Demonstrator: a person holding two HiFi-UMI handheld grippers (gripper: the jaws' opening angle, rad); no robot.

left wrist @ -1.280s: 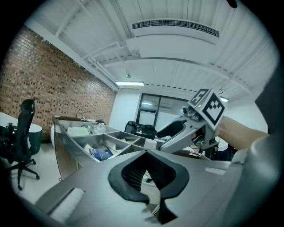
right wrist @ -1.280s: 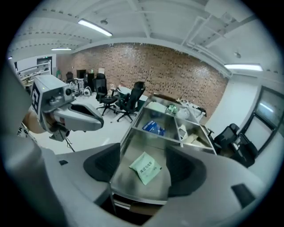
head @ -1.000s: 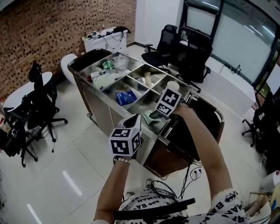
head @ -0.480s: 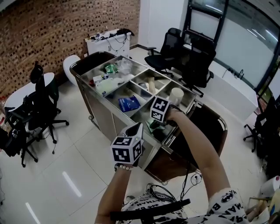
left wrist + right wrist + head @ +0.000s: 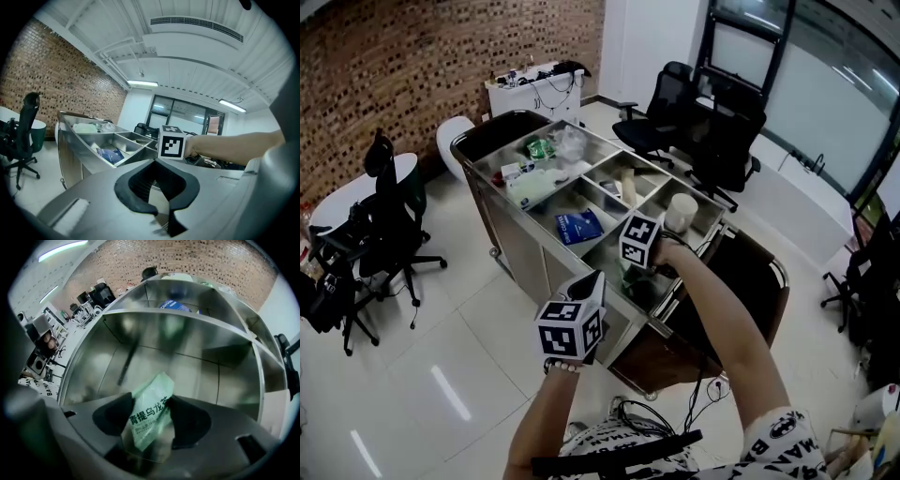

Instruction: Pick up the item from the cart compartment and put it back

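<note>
- Right tongs point down into the cart. Their jaws have just been closing and are fairly wide, with a green packet upright between them. The packet brushes one pad, but no firm pinch shows yet.
- Left tongs sit roughly level by the cart's near side, jaws together and empty, taking no part.
- The steel cart has a top divided into open bins, and office chairs stand around it on the tiled floor.
- The near compartment, where the right tongs work, is bare polished metal apart from the packet. The next bin holds a blue pouch.
- The packet looks like a thin printed film sachet, so it is probably very light, soft and somewhat slick. It should crumple rather than break.
- A pinch across the flat faces near the middle, where the pads now flank it, seems the safest hold. A grip on a corner or sealed edge could let it swing or slip out.
</note>
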